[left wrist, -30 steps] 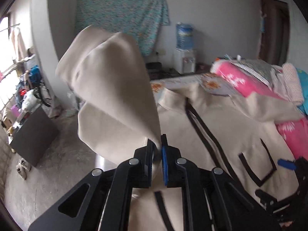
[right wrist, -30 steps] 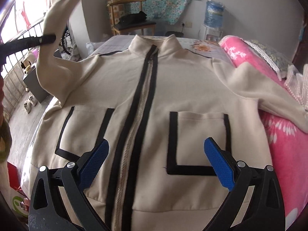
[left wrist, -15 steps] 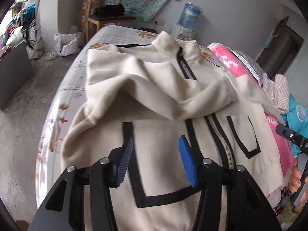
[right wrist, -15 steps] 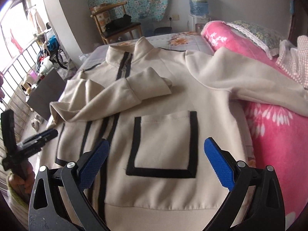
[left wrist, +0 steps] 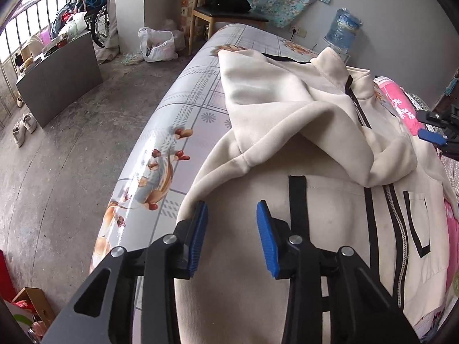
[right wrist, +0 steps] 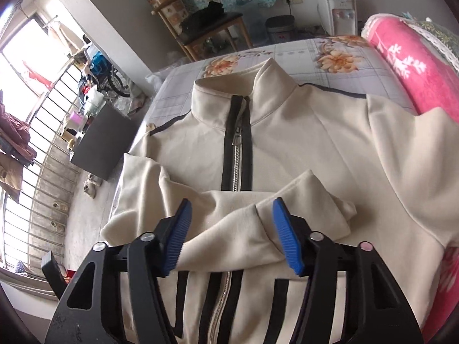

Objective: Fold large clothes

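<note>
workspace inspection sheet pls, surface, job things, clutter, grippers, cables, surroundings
surface: bed with a floral sheet, bare along the floor-side edge.
job's things: cream zip jacket lies front up, zipped; one sleeve is folded across the chest, the other sleeve is still spread toward the pink blanket.
clutter: the pink blanket lies along one side of the bed.
grippers: left gripper over the jacket's lower front, jaws have just been closing, nothing between them; right gripper over the folded sleeve, jaws have just been closing, pads not pressing cloth.
cables: nothing seen.
surroundings: wooden chair, water dispenser, grey cabinet, shoes, barred window.
</note>
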A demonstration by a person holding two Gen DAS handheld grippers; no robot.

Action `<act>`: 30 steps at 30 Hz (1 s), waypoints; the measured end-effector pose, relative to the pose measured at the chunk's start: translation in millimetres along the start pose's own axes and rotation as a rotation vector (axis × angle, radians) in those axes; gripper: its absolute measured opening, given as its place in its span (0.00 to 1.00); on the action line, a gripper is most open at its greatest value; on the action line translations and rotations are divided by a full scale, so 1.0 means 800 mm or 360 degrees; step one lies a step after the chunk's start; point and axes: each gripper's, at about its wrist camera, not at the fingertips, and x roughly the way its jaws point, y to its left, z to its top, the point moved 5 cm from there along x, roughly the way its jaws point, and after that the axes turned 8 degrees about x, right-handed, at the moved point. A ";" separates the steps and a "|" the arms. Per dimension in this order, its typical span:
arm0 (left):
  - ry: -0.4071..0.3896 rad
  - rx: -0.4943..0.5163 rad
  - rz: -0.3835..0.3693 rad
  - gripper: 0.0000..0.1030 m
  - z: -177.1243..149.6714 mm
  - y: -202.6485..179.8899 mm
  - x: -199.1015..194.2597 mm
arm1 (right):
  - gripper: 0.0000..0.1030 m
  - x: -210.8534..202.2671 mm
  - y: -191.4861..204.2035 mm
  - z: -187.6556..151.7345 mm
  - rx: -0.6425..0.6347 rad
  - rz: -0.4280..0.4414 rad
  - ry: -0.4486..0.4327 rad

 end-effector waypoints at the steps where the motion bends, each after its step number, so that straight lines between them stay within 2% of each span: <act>1: -0.0003 0.0003 0.0007 0.32 0.000 0.000 0.000 | 0.35 0.012 0.003 0.004 -0.0008 -0.0002 0.0039; 4: -0.0005 -0.0004 0.0006 0.29 -0.001 0.003 0.000 | 0.29 0.045 0.015 0.003 -0.0076 -0.0018 0.0168; 8: -0.0010 -0.0019 -0.0010 0.26 -0.001 0.008 -0.001 | 0.26 0.071 0.014 -0.016 -0.0212 -0.0167 0.0298; 14: -0.0009 -0.0055 -0.0045 0.24 -0.001 0.014 -0.001 | 0.24 0.020 -0.004 -0.078 -0.0335 -0.0170 0.0331; 18: -0.0007 -0.0048 -0.0037 0.24 -0.001 0.013 -0.001 | 0.24 0.005 -0.041 -0.122 -0.0284 -0.0216 0.0412; 20: -0.0003 -0.0051 -0.0039 0.24 0.000 0.013 -0.002 | 0.24 -0.003 -0.059 -0.139 -0.0233 -0.0169 0.0438; 21: 0.0000 -0.0051 -0.0040 0.24 -0.001 0.014 -0.002 | 0.24 -0.012 -0.065 -0.140 -0.0192 -0.0122 0.0423; 22: 0.0003 -0.0050 -0.0039 0.24 0.000 0.014 -0.002 | 0.29 -0.023 -0.070 -0.137 -0.0149 -0.0057 0.0397; 23: 0.0005 -0.0046 -0.0036 0.24 0.000 0.013 -0.002 | 0.36 -0.036 -0.075 -0.130 -0.0101 -0.0006 0.0348; 24: 0.0008 -0.0041 -0.0032 0.24 0.000 0.013 -0.001 | 0.50 -0.051 -0.083 -0.120 -0.0055 0.0002 0.0274; 25: 0.0009 -0.0036 -0.0026 0.24 0.000 0.012 -0.001 | 0.56 -0.066 -0.093 -0.108 -0.0011 -0.0002 0.0195; 27: 0.0011 -0.0027 -0.0015 0.24 0.000 0.011 -0.001 | 0.56 -0.085 -0.114 -0.086 0.0099 0.0006 0.0101; 30: 0.0006 -0.0014 -0.0002 0.24 -0.001 0.010 -0.001 | 0.56 -0.087 -0.148 -0.062 0.0272 0.0036 0.0067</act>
